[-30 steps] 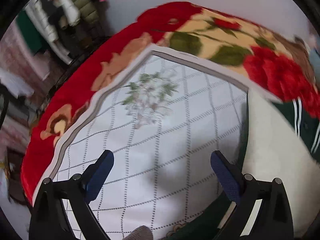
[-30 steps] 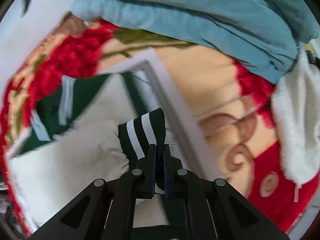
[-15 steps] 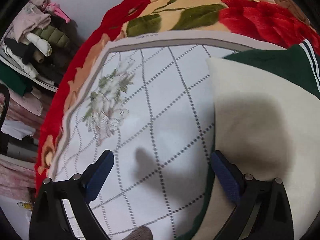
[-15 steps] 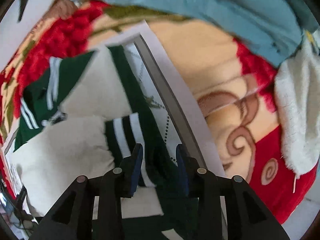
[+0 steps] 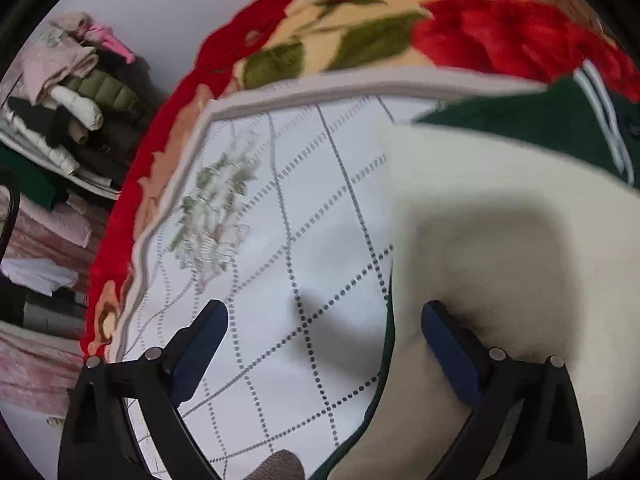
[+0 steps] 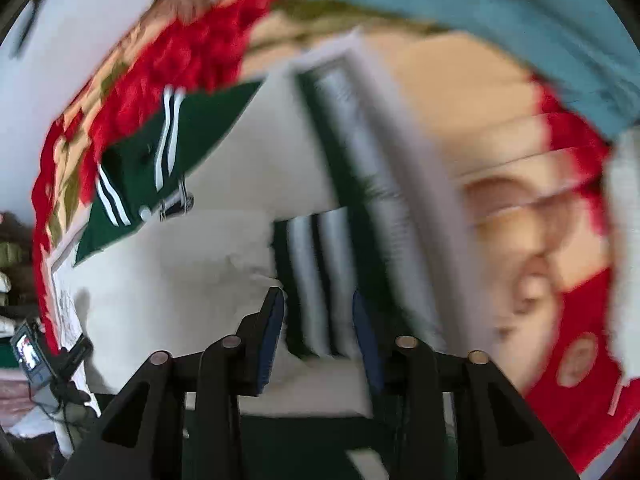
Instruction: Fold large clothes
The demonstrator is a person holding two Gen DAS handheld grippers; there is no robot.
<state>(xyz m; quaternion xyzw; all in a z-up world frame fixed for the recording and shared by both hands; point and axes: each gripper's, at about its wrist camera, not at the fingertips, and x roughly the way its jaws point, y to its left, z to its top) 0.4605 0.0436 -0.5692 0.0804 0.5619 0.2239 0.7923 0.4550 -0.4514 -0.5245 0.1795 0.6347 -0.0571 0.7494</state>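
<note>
A large green jacket with white stripes and a cream fleece lining (image 5: 500, 220) lies spread on the white checked bed sheet (image 5: 288, 208). My left gripper (image 5: 324, 316) is open and empty, low over the sheet at the jacket's left edge. In the right wrist view the jacket (image 6: 192, 272) lies lining up, with its striped green cuff (image 6: 316, 264) folded onto the lining. My right gripper (image 6: 318, 312) is open just above that cuff, not holding it.
A red floral blanket (image 5: 460, 28) lies under the sheet. A blue quilt (image 6: 460, 4) and a white fleece (image 6: 624, 220) lie at the far right side. A rack of stacked clothes (image 5: 72, 92) stands left of the bed. A phone on a stand (image 6: 30, 354) is nearby.
My right gripper was shut on the striped cuff, then opened and let it drop onto the lining, and has widened further. My left gripper swung right toward the jacket's edge.
</note>
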